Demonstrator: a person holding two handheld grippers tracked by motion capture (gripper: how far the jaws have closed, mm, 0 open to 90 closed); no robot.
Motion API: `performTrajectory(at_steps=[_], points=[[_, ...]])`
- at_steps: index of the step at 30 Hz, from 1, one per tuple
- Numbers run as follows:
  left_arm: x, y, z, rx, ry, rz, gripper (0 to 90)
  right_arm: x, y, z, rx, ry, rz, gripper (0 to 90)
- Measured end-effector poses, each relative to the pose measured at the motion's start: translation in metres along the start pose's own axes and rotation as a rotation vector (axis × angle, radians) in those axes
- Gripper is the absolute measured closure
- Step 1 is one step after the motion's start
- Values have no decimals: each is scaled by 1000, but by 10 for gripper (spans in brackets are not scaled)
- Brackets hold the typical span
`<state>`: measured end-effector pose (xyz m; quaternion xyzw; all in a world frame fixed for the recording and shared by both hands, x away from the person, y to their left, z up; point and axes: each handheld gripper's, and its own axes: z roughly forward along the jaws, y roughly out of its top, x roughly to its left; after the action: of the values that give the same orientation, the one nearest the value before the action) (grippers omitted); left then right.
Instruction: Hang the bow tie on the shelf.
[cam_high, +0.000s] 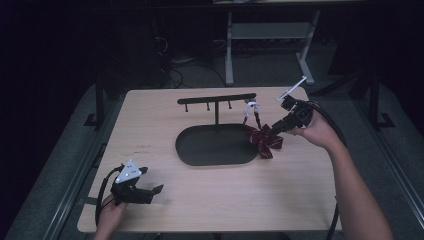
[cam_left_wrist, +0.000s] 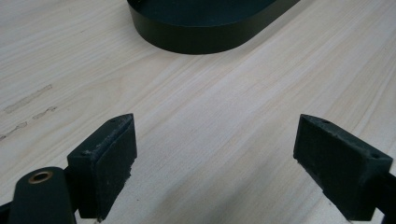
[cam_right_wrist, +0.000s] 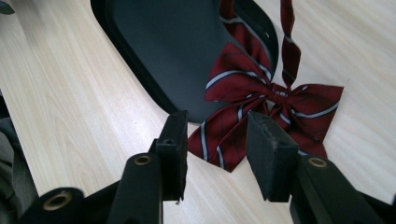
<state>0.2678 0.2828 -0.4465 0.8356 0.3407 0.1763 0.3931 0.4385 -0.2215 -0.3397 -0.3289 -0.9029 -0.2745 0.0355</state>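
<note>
A dark red bow tie (cam_high: 265, 141) with pale stripes lies over the right rim of a black oval stand base (cam_high: 210, 147). Its strap runs up to the right end of the stand's crossbar (cam_high: 216, 99). My right gripper (cam_high: 276, 129) reaches in from the right, just above the bow. In the right gripper view the bow tie (cam_right_wrist: 261, 100) has one tail lying between the jaws of my right gripper (cam_right_wrist: 217, 140), which stand apart without pressing on it. My left gripper (cam_high: 150, 192) rests near the table's front left corner, and its own view shows the left gripper (cam_left_wrist: 215, 158) wide open over bare wood.
The wooden table (cam_high: 150, 130) has its front edge close behind my left hand. The stand base (cam_left_wrist: 205, 39) lies ahead of the left gripper. Several small hooks hang under the crossbar. Beyond the table's far edge are a metal frame and cables on a dark floor.
</note>
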Motion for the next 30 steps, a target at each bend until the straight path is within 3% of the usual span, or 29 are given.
performTrajectory(at_steps=[30], points=[[-1,0,1,6,-1,0,130,14,-50,7,-57,5,20,459]])
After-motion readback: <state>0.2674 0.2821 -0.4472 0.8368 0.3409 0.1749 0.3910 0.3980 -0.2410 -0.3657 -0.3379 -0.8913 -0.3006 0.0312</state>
